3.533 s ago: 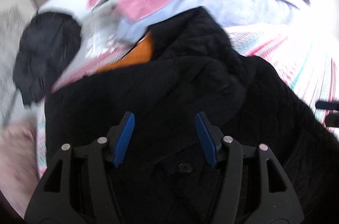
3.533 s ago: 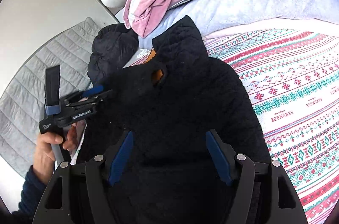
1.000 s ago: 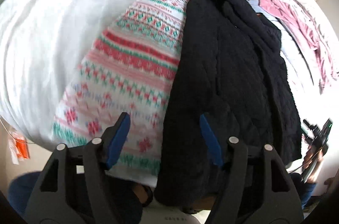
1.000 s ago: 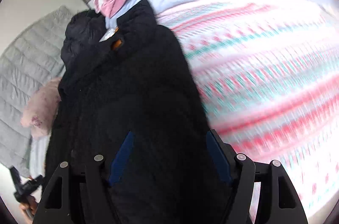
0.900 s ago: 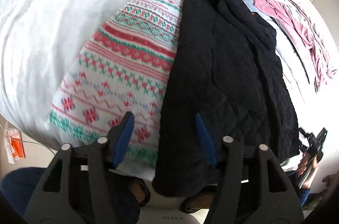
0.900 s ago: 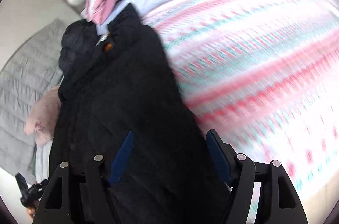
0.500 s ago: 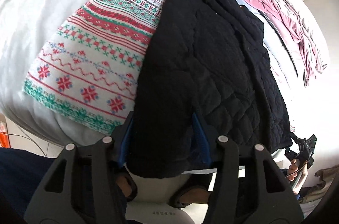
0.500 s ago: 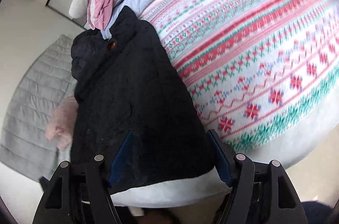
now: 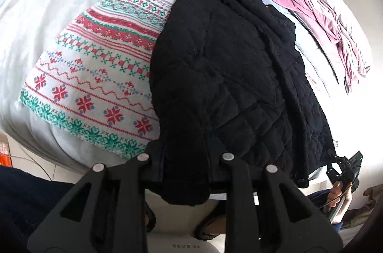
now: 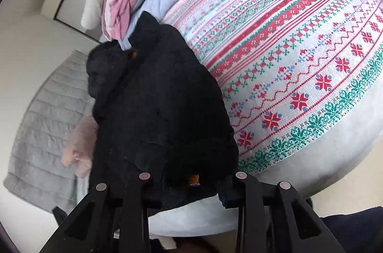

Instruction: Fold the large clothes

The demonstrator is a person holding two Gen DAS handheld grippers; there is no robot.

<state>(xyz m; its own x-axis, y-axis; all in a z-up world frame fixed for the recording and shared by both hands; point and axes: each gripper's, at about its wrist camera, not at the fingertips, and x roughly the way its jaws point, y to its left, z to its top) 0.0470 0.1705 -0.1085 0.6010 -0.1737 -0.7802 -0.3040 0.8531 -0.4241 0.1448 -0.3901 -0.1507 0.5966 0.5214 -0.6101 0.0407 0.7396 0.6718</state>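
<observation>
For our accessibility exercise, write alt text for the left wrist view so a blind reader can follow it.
The left claw is closing on the hem of a black quilted coat hanging over the edge of a bed. A red and green patterned blanket lies beside the coat, and pink bedding is heaped at the far side.

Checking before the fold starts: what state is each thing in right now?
black quilted coat: spread lengthwise, hem over the bed edge
left gripper: closing on the coat hem
right gripper: closing on the coat hem
patterned blanket: flat under the coat
pink duvet: crumpled
</observation>
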